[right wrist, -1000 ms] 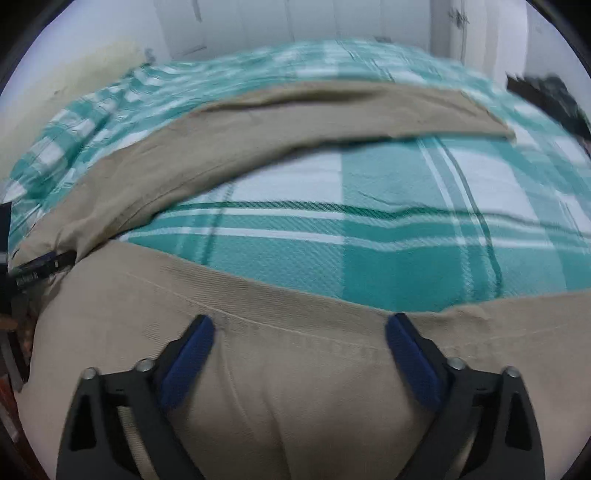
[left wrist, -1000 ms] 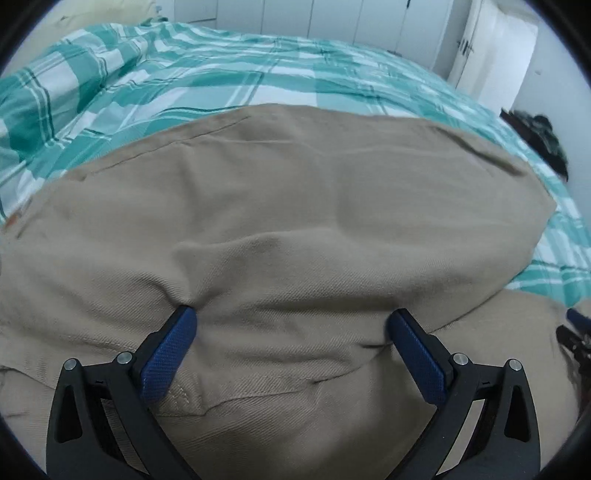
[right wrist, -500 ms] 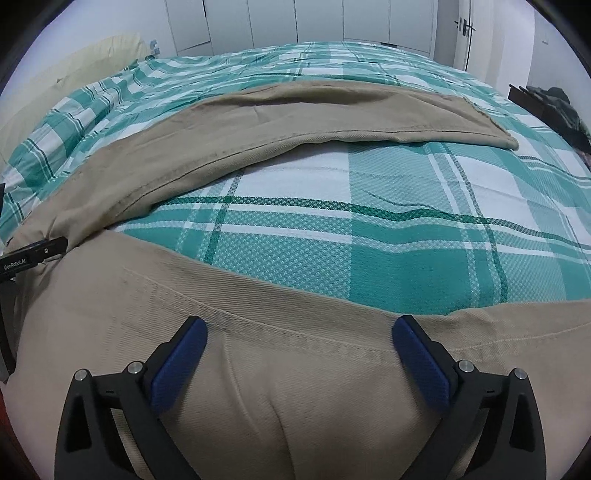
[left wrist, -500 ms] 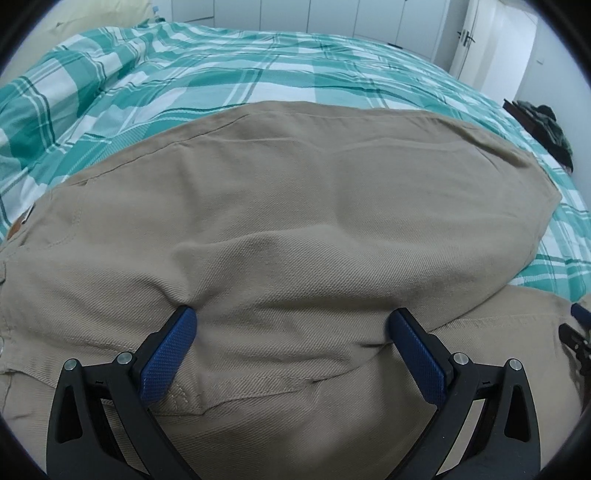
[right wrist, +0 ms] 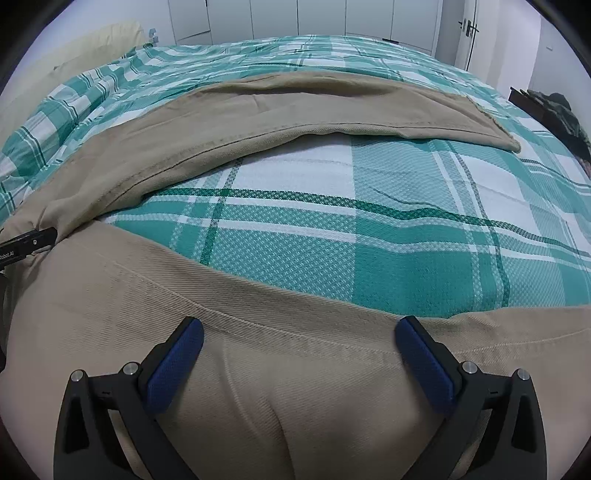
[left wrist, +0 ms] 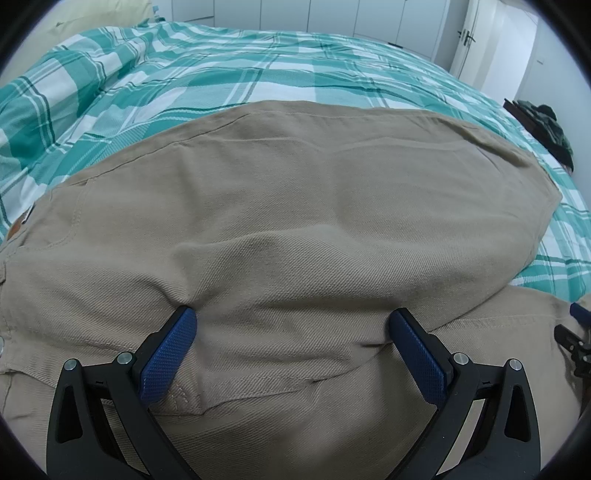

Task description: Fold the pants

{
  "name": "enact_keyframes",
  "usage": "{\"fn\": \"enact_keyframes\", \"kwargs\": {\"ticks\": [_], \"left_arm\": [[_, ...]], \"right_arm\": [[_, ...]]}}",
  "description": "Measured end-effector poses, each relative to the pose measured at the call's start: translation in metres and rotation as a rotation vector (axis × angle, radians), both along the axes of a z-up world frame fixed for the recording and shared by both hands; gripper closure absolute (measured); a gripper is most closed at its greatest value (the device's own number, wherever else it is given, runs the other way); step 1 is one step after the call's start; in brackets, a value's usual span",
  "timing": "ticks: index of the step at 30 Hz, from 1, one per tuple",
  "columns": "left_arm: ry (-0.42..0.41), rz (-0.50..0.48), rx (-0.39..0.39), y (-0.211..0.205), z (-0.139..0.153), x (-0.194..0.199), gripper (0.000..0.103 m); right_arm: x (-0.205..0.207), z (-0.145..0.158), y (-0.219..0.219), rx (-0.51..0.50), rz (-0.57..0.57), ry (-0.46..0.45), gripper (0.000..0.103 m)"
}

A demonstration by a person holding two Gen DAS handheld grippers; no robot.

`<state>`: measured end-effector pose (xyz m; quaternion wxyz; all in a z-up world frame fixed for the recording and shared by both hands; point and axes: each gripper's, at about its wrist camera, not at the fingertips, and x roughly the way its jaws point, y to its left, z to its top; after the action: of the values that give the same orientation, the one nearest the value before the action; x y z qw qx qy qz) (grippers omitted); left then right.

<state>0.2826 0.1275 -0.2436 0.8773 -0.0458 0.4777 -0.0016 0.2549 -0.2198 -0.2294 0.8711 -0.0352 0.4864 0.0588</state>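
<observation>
Khaki pants (left wrist: pixel 295 206) lie spread on a green-and-white plaid bed. In the left wrist view my left gripper (left wrist: pixel 291 325) is open, its blue pads (left wrist: pixel 168 354) resting on a raised fold of the seat near the waistband. In the right wrist view my right gripper (right wrist: pixel 299 339) is open over the near leg (right wrist: pixel 277 369), close to its seam edge. The far leg (right wrist: pixel 295 110) lies across the bed beyond a strip of bare bedspread. The left gripper's black body (right wrist: pixel 22 245) shows at the left edge there.
The plaid bedspread (right wrist: pixel 369 229) covers the bed around the pants. A cream pillow (right wrist: pixel 81 48) lies at the far left. White cupboards (left wrist: pixel 332 14) and a door (right wrist: pixel 467 33) stand behind. Dark clothing (left wrist: pixel 546 125) lies off the bed's right side.
Both cameras have tilted slightly, showing more of the bed. The grippers stay open on the pants. The fabric has not visibly shifted.
</observation>
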Motion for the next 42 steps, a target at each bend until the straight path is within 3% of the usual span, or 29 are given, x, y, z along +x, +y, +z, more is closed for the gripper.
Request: {"fn": "enact_keyframes", "kwargs": {"ticks": [42], "left_arm": [[0.002, 0.0, 0.0, 0.0005, 0.0008, 0.0005, 0.0]], "right_arm": [[-0.0034, 0.0007, -0.0054, 0.039, -0.003, -0.037, 0.0]]}}
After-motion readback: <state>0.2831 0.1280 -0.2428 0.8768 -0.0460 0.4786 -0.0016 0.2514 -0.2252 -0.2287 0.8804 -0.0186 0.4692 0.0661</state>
